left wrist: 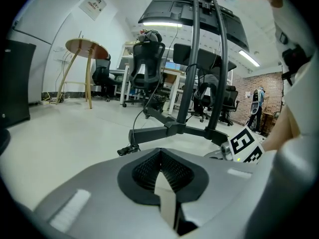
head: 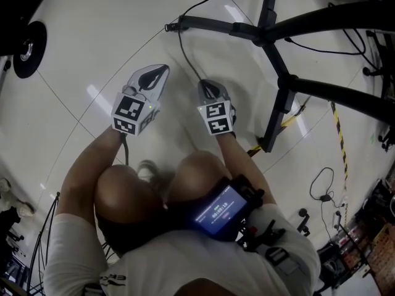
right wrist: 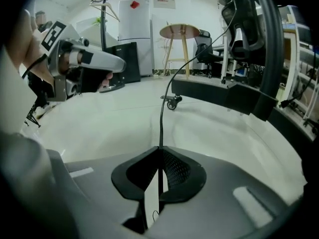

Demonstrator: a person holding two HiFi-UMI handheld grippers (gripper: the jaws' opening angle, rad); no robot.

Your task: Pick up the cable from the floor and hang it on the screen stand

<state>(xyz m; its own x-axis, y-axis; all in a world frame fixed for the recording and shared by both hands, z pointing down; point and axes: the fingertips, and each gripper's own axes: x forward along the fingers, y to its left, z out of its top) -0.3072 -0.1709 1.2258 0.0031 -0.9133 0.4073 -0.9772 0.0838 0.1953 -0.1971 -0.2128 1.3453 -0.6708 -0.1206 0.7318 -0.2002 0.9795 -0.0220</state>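
Right gripper (head: 206, 85): jaws clamped on black cable (head: 184, 53), which ran ahead toward the screen stand (head: 213, 25). Left gripper (head: 160, 71), alongside: jaws together, empty.

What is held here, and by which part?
The right gripper has its jaws shut on the black cable, somewhere along its length, not at an end. The left gripper is shut on nothing.

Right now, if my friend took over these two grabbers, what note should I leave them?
Left gripper: shut and empty, held beside the right one.
Right gripper: shut on the cable, which runs out from its jaws toward the screen stand.
Where: both grippers are low over the floor, just in front of the stand's legs.
Done: the cable is gripped.
Left: lift it up and hang it on the stand.
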